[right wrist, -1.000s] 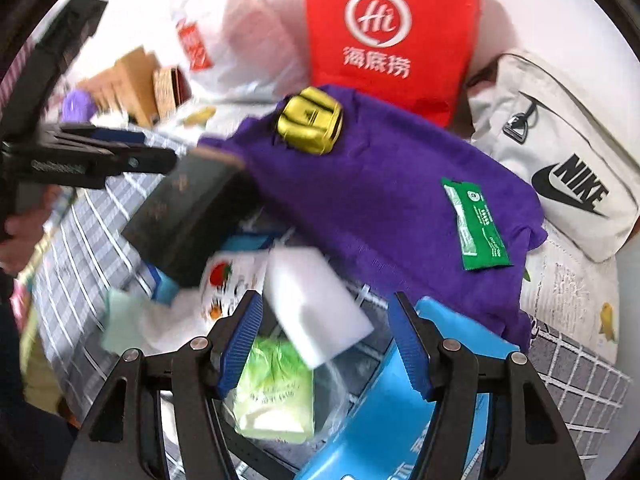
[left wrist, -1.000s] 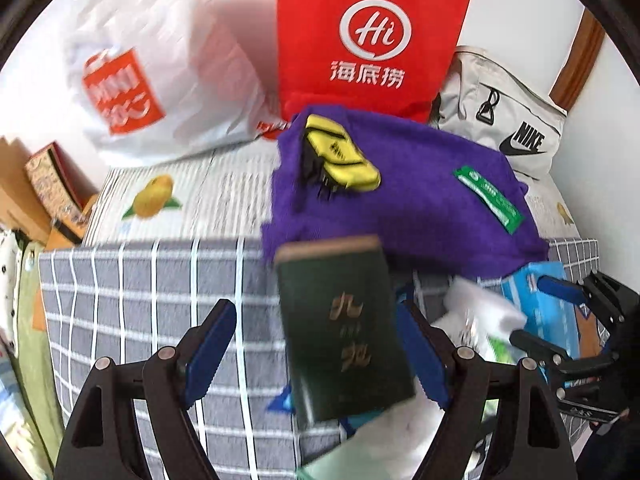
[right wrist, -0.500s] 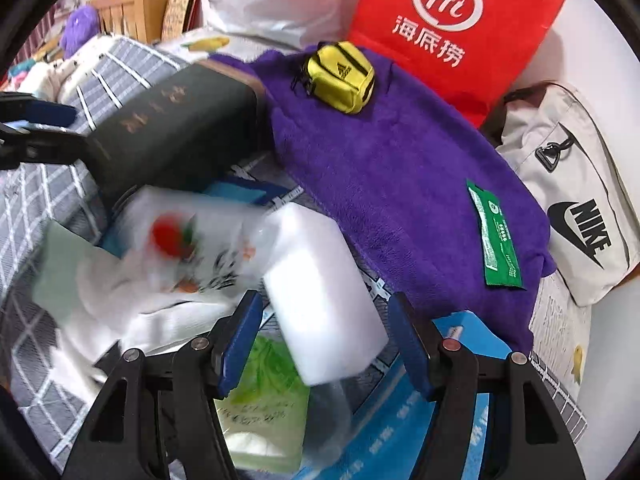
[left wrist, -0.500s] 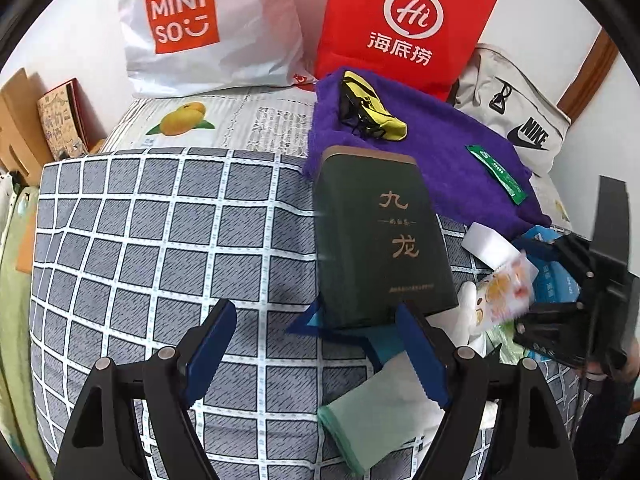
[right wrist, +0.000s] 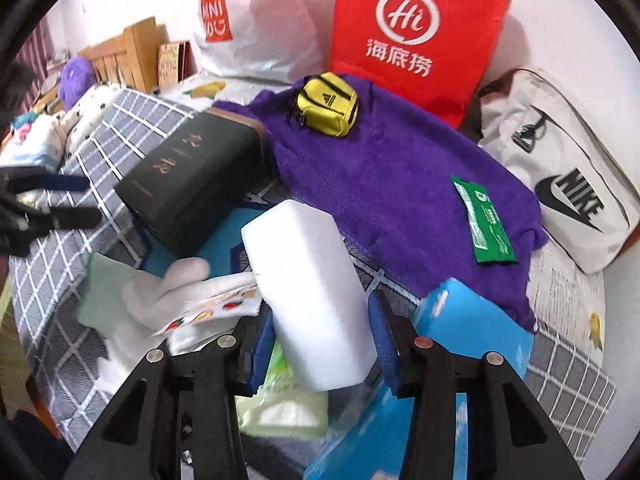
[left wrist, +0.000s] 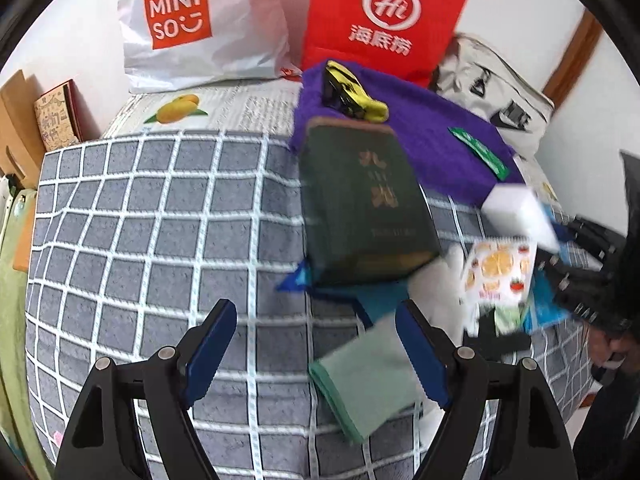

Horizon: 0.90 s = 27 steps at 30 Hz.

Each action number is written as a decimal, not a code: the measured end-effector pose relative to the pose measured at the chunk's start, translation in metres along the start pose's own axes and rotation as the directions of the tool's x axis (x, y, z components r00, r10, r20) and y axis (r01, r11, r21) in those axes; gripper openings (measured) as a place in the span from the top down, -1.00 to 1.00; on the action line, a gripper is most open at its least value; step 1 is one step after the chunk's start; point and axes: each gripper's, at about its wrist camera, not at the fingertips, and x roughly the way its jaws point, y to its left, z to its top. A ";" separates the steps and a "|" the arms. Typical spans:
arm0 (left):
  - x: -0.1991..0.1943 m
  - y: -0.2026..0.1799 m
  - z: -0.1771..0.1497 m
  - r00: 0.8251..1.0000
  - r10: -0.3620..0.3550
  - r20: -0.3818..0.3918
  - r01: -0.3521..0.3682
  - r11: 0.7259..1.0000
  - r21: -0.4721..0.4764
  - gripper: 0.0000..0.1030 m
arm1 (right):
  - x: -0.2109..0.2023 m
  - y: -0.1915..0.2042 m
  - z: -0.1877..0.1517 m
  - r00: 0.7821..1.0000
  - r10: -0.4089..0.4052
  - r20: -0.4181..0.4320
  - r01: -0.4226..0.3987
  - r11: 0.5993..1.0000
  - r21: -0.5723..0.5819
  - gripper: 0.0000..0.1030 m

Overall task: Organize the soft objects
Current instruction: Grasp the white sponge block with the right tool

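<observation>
On the far left we see our left gripper [left wrist: 316, 354] hanging over the grey checked bedspread [left wrist: 160, 240], its blue pads spread wide with nothing between them; a folded green cloth [left wrist: 364, 376] lies just beside the right pad. Moving right, a dark green box [left wrist: 360, 200] with gold characters rests tilted on a heap of blue items, its far end against the purple towel [right wrist: 392, 184]. On that towel sit a small yellow pouch [right wrist: 326, 104] and, well apart from it, a green sachet [right wrist: 482, 220]. Next comes the white sponge block [right wrist: 312, 300], standing between the pads of our right gripper [right wrist: 320, 352]; its jaws have just been closing, and both pads now press against the block's sides. Below the block lies a pale green tissue pack [right wrist: 284, 404], and to its right a blue packet [right wrist: 472, 324].
</observation>
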 end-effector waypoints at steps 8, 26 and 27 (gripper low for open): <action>0.007 -0.003 -0.044 0.998 -0.054 -0.027 0.054 0.998 0.034 -0.57 | -0.036 0.003 -0.017 0.998 -0.001 0.070 -0.004 0.998 0.063 0.14; 0.040 -0.061 -0.040 0.999 0.032 0.041 -0.041 0.969 0.245 -0.57 | -0.062 -0.004 -0.061 0.997 -0.007 0.081 -0.007 0.985 0.171 0.14; 0.041 -0.064 -0.041 0.999 0.024 0.041 -0.034 0.966 0.257 -0.57 | -0.063 -0.005 -0.064 0.997 -0.006 0.080 -0.008 0.985 0.175 0.14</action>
